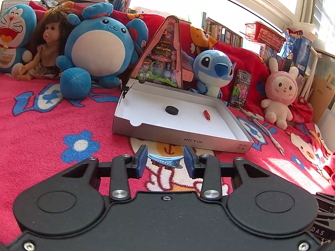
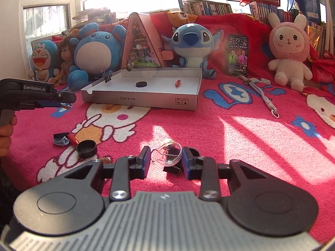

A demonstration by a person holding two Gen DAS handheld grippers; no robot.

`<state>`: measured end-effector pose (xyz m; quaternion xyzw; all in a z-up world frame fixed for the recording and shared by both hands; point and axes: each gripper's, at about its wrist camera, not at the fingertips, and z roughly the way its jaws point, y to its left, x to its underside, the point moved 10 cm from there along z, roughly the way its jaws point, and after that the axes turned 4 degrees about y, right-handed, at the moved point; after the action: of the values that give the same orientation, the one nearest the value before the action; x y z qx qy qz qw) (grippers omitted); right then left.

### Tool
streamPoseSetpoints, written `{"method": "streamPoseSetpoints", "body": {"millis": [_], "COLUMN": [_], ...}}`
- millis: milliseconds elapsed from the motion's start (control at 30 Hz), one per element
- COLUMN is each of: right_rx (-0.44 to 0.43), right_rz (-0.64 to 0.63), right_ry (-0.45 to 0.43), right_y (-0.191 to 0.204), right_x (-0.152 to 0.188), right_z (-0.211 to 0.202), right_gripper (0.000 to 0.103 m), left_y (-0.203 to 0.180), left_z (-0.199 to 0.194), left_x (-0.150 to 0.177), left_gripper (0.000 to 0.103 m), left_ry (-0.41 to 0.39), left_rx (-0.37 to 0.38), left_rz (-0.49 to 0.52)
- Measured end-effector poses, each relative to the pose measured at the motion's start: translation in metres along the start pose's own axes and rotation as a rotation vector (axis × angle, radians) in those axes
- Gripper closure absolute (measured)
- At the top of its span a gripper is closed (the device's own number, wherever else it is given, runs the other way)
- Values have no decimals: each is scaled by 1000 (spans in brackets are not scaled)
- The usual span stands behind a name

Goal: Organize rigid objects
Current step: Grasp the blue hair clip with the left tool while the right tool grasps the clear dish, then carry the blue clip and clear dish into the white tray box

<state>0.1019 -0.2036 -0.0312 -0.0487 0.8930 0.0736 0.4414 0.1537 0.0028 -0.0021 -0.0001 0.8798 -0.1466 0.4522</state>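
currently left claw [image 1: 165, 161] pinching blue hair clip [image 1: 165, 160], right claw [image 2: 166, 159] clamped on clear dome [image 2: 167, 153], white box [image 2: 146, 100] beyond

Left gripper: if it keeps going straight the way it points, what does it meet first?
Likely the near wall of the white box. The left gripper, shut on the blue hair clip, points at it across bare blanket. Depth is unclear, so it might clear the rim.

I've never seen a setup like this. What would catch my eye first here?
Probably the row of plush toys along the back, above all the round blue one on the left. In front lies an open white box on a bright pink blanket. Close up, the left gripper clamps a light-blue hair clip.
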Motion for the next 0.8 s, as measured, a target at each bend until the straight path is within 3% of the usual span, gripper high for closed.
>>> {"method": "streamPoseSetpoints", "body": {"millis": [400,633,800], "right_rx": [-29,-45,-92], "right_rz": [71,158,231], "right_ry": [-28,-2,39], "right_y": [-2,-15,-23], "right_x": [-59,-99,-118], "right_z": [42,84,122], "right_gripper": [66,66,66], "left_y": [-24,-33,-34], "left_z": [39,83,126], "left_x": [-50,-75,-84], "left_gripper": [67,67,67], "left_ry": [-18,9,79], "left_rx": [39,53,70], "left_rz": [38,44,41]}}
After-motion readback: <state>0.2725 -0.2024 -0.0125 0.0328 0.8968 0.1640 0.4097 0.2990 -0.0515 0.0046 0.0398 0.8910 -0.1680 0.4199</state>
